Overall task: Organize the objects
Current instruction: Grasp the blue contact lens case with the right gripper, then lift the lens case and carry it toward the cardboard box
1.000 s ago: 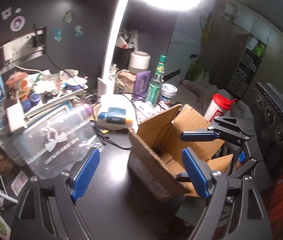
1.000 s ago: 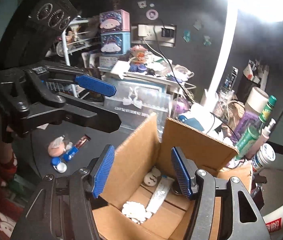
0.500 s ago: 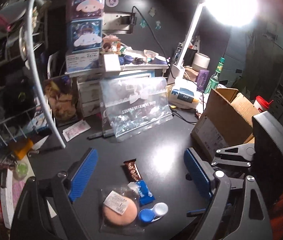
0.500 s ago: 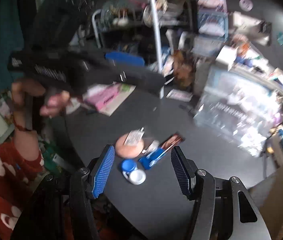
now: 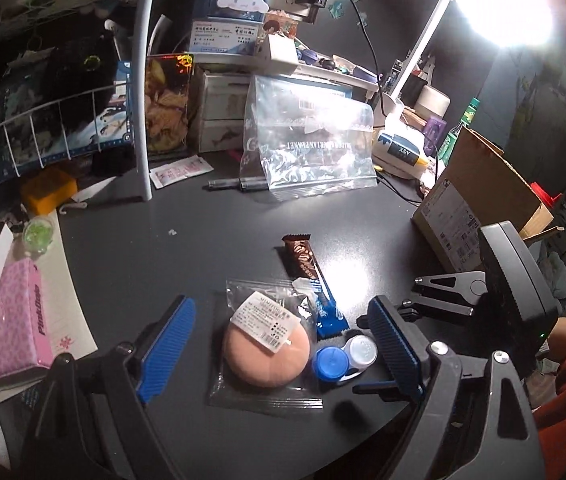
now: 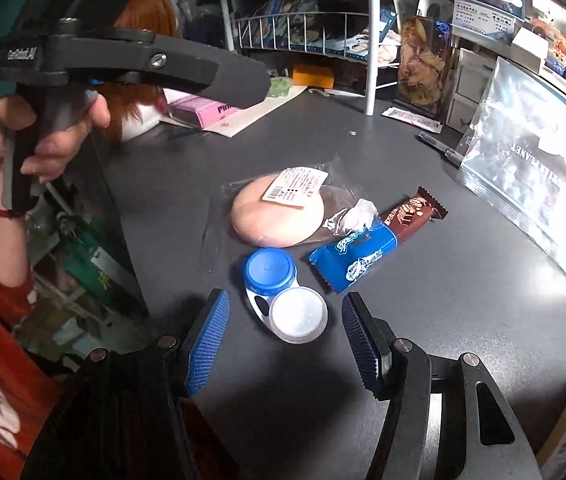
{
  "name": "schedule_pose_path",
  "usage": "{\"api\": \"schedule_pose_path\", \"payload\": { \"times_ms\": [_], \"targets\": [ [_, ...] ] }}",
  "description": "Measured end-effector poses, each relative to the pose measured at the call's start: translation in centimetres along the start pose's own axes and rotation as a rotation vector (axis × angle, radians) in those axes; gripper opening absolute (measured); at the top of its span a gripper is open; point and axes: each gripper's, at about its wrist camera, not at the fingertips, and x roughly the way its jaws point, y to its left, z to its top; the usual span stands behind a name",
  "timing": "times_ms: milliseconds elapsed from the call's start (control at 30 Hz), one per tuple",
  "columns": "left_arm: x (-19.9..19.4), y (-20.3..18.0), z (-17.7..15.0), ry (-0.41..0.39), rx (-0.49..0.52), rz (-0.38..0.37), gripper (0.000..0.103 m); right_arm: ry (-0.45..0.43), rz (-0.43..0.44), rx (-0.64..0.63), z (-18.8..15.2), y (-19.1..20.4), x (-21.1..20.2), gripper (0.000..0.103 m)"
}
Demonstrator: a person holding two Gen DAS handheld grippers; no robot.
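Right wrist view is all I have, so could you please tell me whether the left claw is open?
Observer: Yes. In the left wrist view the left claw is open, with one pad on either side of the bagged powder puff.
Operator: Thank you. Is there a container nearby for these items?
Observer: An open cardboard box stands with its flaps up, to the right of and beyond the chocolate bar.
Operator: And what is behind it, please?
Observer: A green bottle stands just behind the box.
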Motion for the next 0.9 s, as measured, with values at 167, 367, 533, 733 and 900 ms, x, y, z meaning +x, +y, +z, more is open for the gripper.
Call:
{"api": "schedule_pose_path", "payload": {
  "times_ms": [167,367,533,733,900],
  "targets": [
    [0.0,0.3,-0.5,0.009,-0.016,-0.004,0.086,0.000,-0.030,-0.024,-0.1,0.0,0.5,0.043],
    [0.2,0.1,-0.8,0.023,-0.014,-0.014,0.086,-0.003,-0.057,-0.061,-0.1,0.5,0.5,0.033],
    [1.0,-0.4,-1.2,0.057,-0.009,-0.040,0.086,-0.004,-0.084,-0.082,-0.4,0.8,0.1,0.027],
    [1.5,-0.8,-1.3,0.073,-0.014,-0.065,0.086,-0.027,-0.073,-0.058,-0.7,0.5,-0.6,0.027],
    [2.2,-1.5,-1.4,0.098,0.001,-0.071,0.086,-0.045,-0.076,-0.062,-0.9,0.8,-1.1,0.027]
  ]
}}
